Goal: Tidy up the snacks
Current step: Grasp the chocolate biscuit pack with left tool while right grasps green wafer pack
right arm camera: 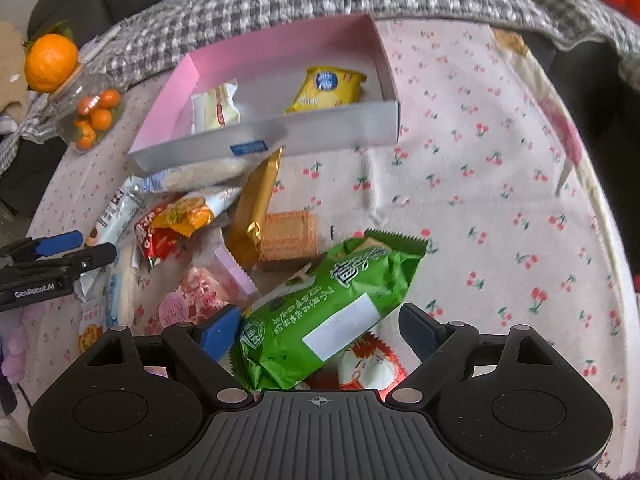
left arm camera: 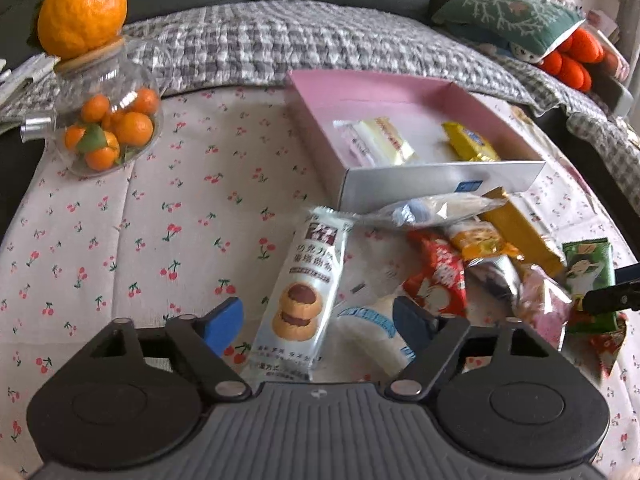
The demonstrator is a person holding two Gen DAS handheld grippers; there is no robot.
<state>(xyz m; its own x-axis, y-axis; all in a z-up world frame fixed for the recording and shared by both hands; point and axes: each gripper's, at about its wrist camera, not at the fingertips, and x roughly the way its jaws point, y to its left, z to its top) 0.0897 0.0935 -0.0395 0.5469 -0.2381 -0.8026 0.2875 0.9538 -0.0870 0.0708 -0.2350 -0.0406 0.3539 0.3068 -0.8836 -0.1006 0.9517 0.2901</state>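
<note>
A pink-lined box point(left arm camera: 440, 178) point(right arm camera: 280, 136) stands on the cherry-print tablecloth and holds a pale yellow snack point(left arm camera: 386, 142) point(right arm camera: 216, 108) and a yellow packet point(left arm camera: 470, 142) point(right arm camera: 326, 88). A pile of wrapped snacks lies in front of it. My left gripper point(left arm camera: 318, 322) point(right arm camera: 80, 248) is open, its fingers either side of a silver cookie packet point(left arm camera: 306, 292). My right gripper point(right arm camera: 320, 330) is open, with a green snack bag point(right arm camera: 332, 312) point(left arm camera: 590, 276) lying between its fingers. A gold packet point(right arm camera: 256, 208) and a red packet point(left arm camera: 438, 276) lie in the pile.
A glass jar of small oranges point(left arm camera: 108, 128) point(right arm camera: 90, 116) with a big orange point(left arm camera: 82, 10) on top stands at the table's far left. A grey checked blanket point(left arm camera: 280, 40) on a sofa lies behind the table. The table edge curves along the right point(right arm camera: 600, 220).
</note>
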